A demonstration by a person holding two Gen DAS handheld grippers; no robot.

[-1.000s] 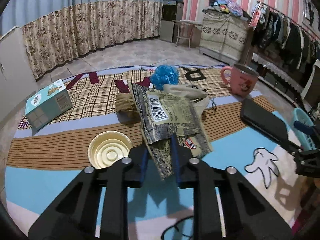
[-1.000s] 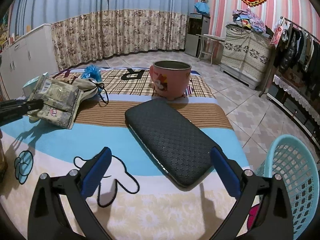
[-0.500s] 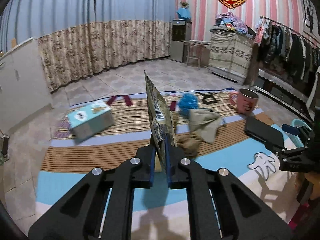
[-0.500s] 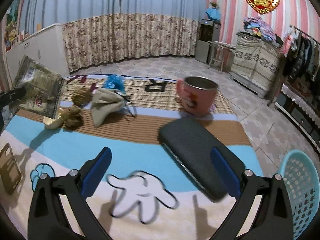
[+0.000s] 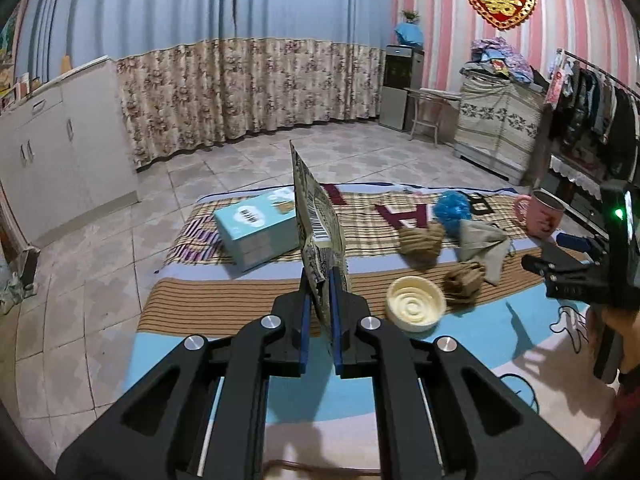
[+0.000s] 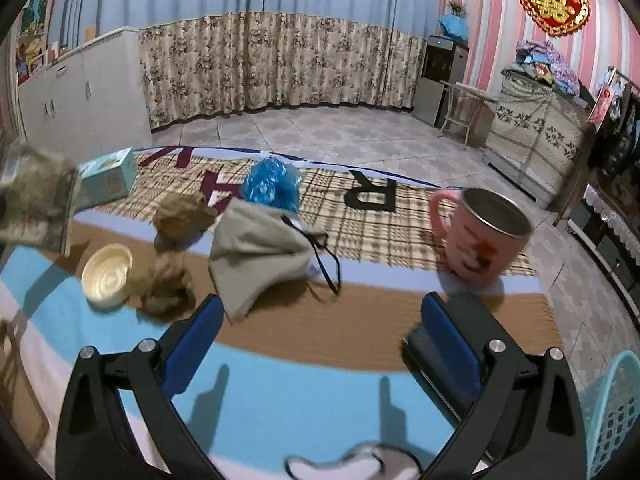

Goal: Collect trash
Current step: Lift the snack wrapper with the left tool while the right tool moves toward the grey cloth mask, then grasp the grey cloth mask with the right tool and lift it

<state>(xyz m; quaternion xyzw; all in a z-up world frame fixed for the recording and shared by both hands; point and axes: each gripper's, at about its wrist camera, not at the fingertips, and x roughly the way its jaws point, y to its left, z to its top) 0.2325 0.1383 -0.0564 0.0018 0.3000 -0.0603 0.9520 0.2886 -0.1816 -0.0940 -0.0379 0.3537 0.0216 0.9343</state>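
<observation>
Left claw (image 5: 319, 300) pinches a crinkled, barcoded wrapper (image 5: 316, 224) upright, edge-on; right claw (image 6: 320, 320) gapes apart.

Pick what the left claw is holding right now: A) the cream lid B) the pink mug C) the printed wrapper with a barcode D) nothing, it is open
C: the left claw is shut on the wrapper, which stands edge-up between its fingers, while the mug and lid sit on the mat.
</observation>
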